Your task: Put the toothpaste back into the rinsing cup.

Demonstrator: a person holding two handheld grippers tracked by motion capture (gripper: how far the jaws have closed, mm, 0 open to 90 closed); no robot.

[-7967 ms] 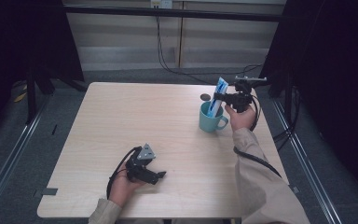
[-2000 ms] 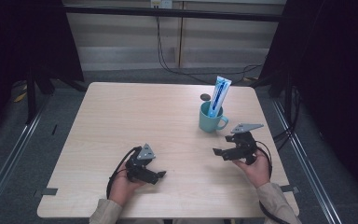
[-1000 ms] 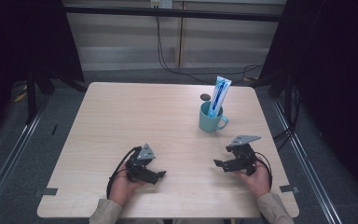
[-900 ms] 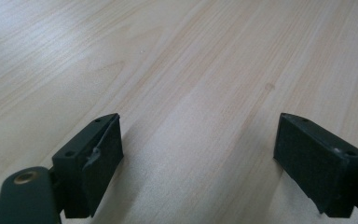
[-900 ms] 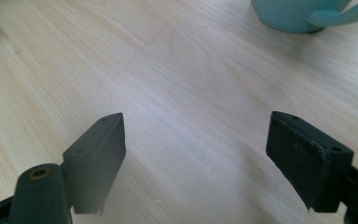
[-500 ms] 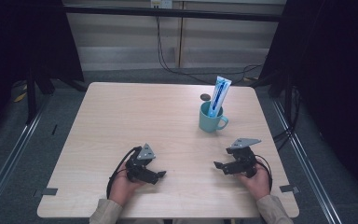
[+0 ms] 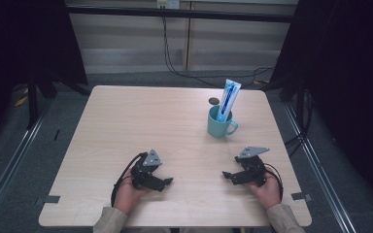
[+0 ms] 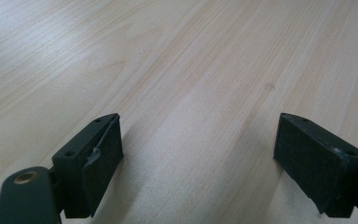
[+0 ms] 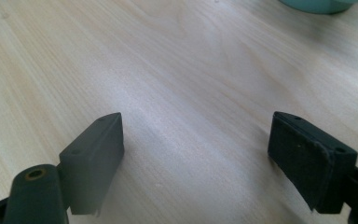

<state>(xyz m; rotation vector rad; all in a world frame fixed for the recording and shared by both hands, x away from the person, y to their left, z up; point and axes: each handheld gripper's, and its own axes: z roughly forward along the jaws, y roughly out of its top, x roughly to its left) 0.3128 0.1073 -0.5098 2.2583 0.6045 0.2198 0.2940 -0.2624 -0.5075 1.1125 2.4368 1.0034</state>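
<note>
Both your tongs sit low on the table (image 7: 126, 116), near its 6 o'clock edge. Your left tongs (image 7: 167, 181) rest at about 7 o'clock, jaws spread wide with bare wood between them, nothing held. In the left gripper view the left tongs (image 8: 198, 158) show the same wide gap over plain grain. Your right tongs (image 7: 227, 175) lie at about 5 o'clock, jaws wide apart too, gripping nothing; the right gripper view has the right tongs (image 9: 196, 156) over bare table.

The teal mug (image 7: 219, 124) stands upright at about 2 o'clock, well apart from your right tongs, handle toward the 4 o'clock side. A blue-and-white tube (image 7: 228, 99) stands in it, leaning slightly toward 1 o'clock. The mug's base (image 9: 319, 4) peeks in at 1 o'clock of the right gripper view.
</note>
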